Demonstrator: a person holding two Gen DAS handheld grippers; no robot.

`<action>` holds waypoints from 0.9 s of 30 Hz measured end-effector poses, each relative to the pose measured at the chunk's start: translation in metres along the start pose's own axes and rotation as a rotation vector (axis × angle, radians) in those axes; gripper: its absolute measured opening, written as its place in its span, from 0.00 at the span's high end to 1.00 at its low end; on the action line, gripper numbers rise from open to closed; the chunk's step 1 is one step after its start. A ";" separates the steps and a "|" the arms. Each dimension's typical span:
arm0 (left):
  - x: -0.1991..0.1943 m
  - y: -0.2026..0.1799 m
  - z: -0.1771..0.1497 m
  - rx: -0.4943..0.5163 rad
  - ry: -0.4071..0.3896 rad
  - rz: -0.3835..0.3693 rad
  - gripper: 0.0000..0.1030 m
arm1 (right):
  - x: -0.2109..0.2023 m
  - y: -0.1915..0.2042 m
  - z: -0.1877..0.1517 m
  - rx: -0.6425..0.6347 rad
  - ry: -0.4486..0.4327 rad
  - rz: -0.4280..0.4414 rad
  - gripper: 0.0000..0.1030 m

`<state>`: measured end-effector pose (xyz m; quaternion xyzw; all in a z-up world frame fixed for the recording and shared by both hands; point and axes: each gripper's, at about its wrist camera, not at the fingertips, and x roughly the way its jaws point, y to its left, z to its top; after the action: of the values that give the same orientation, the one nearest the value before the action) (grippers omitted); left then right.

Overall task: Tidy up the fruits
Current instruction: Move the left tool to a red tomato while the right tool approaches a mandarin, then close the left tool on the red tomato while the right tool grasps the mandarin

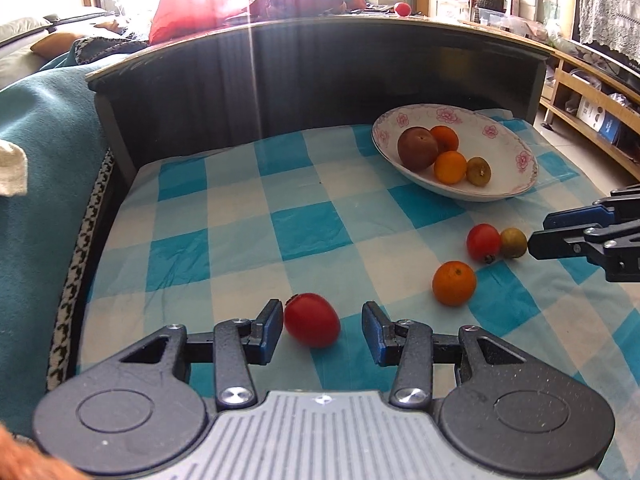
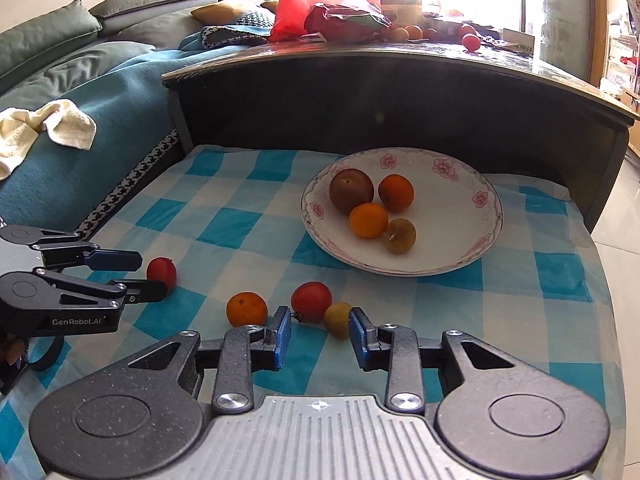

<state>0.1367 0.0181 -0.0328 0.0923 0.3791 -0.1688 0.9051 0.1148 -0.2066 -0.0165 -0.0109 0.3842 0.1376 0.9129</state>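
A red tomato [image 1: 312, 320] lies on the checked cloth [image 1: 240, 220] of the table, its stem end tipped up and to the left. It sits between the spread fingers of the left hand-held gripper [image 1: 322, 330], just beside the left pad; actual touch is unclear. Farther right an orange [image 2: 246, 309], a second tomato [image 2: 311, 301] and a small yellow-green fruit [image 2: 338, 319] lie together. That small fruit sits just ahead of the right hand-held gripper [image 2: 320, 334], jaws apart, nothing pinched. Behind stands a flowered bowl [image 2: 460, 240] with four fruits.
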 end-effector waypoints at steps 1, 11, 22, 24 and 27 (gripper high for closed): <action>0.003 0.000 -0.001 0.004 0.001 0.009 0.50 | 0.001 -0.001 0.000 0.005 -0.002 0.005 0.74; 0.014 0.002 -0.006 -0.006 -0.001 0.036 0.49 | 0.015 0.015 -0.002 -0.017 0.008 0.087 0.74; 0.010 -0.001 -0.005 0.008 -0.004 -0.011 0.60 | 0.045 0.039 0.000 -0.065 0.025 0.129 0.72; 0.009 -0.005 -0.006 0.023 -0.002 -0.022 0.60 | 0.048 0.039 0.001 -0.060 0.026 0.123 0.72; 0.008 -0.006 -0.008 0.038 -0.002 -0.028 0.60 | 0.052 0.042 -0.002 -0.069 0.040 0.115 0.73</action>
<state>0.1347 0.0128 -0.0445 0.1039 0.3761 -0.1889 0.9012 0.1376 -0.1541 -0.0512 -0.0228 0.3974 0.2028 0.8946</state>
